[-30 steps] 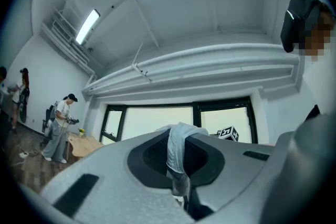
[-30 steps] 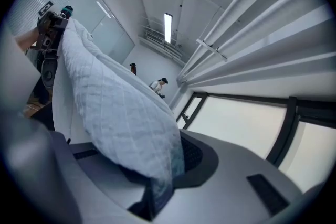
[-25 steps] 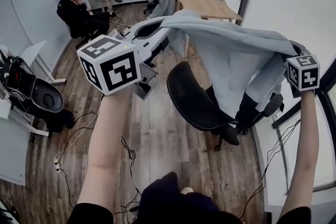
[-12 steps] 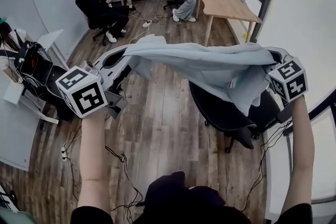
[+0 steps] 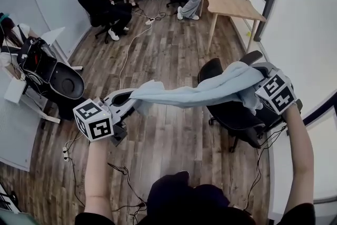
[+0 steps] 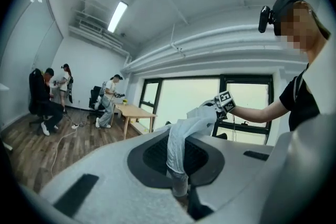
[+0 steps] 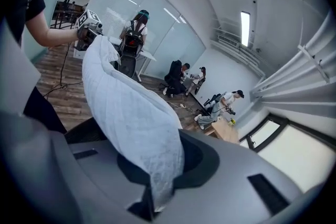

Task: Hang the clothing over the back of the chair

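Since the earlier frames, both grippers have come down. The clothing (image 5: pixel 195 93), which was spread high above the chair (image 5: pixel 234 116), now runs as a narrower, lower band.

**Left gripper** (image 5: pixel 132 97): jaws closed on one end of the clothing. In the left gripper view the pale blue fabric (image 6: pixel 181 144) is pinched at the jaw tips (image 6: pixel 181 189) and leads up and away toward the right gripper (image 6: pixel 223 103). In the head view this gripper is well to the left of the chair, over the wooden floor (image 5: pixel 168 55).

**Right gripper** (image 5: pixel 253 80): jaws nearly together, clamped on the other end of the clothing. In the right gripper view a thick fold of fabric (image 7: pixel 131 118) rises from the jaw tips (image 7: pixel 152 202) toward the left gripper (image 7: pixel 88 26). In the head view this gripper is directly above the chair.

**Clothing position:** it is stretched between the two grippers. Its right end is bunched over the upper part of the chair. The rest extends leftward, clear of the chair. No view shows whether the fabric touches the chair.
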The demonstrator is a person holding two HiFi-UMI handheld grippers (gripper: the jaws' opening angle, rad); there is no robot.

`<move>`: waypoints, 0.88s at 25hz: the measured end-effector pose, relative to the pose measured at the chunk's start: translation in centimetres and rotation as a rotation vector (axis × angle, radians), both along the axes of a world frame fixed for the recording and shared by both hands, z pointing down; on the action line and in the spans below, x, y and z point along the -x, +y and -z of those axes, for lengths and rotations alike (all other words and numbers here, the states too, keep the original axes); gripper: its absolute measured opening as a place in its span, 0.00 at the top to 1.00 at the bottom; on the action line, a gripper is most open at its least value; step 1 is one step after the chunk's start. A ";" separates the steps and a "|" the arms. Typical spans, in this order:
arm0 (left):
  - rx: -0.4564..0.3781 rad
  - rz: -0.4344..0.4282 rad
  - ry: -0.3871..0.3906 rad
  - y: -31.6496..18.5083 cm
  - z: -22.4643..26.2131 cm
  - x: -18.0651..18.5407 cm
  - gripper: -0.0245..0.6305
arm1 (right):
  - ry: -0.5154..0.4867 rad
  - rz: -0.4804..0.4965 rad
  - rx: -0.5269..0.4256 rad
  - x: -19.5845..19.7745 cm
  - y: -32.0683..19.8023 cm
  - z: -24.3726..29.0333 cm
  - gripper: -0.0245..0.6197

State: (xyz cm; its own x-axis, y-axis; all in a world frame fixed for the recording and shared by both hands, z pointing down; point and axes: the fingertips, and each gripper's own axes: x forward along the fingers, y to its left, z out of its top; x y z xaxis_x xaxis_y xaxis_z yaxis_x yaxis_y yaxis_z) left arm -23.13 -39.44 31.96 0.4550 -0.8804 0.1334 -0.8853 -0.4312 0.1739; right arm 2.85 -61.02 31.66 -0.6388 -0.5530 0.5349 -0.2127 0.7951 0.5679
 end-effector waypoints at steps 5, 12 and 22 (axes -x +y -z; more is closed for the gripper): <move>0.082 -0.077 0.058 0.3 -5.0 -1.0 0.96 | 0.037 0.006 0.004 -0.3 0.1 -1.7 0.90; 0.218 -0.132 0.075 0.5 -13.2 -1.6 0.96 | 0.132 0.061 0.004 -1.2 0.3 -5.9 0.90; 0.408 -0.200 0.097 -1.4 -22.5 -4.4 0.96 | 0.321 0.187 -0.007 -2.1 1.7 -8.8 0.90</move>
State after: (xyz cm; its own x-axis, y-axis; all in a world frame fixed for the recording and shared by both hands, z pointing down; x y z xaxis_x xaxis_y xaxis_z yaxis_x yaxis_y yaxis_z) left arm -18.72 -40.84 54.49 0.6383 -0.6584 0.3989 -0.7628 -0.4711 0.4430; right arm 4.91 -59.33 40.44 -0.5294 -0.4466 0.7213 0.1259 0.7995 0.5874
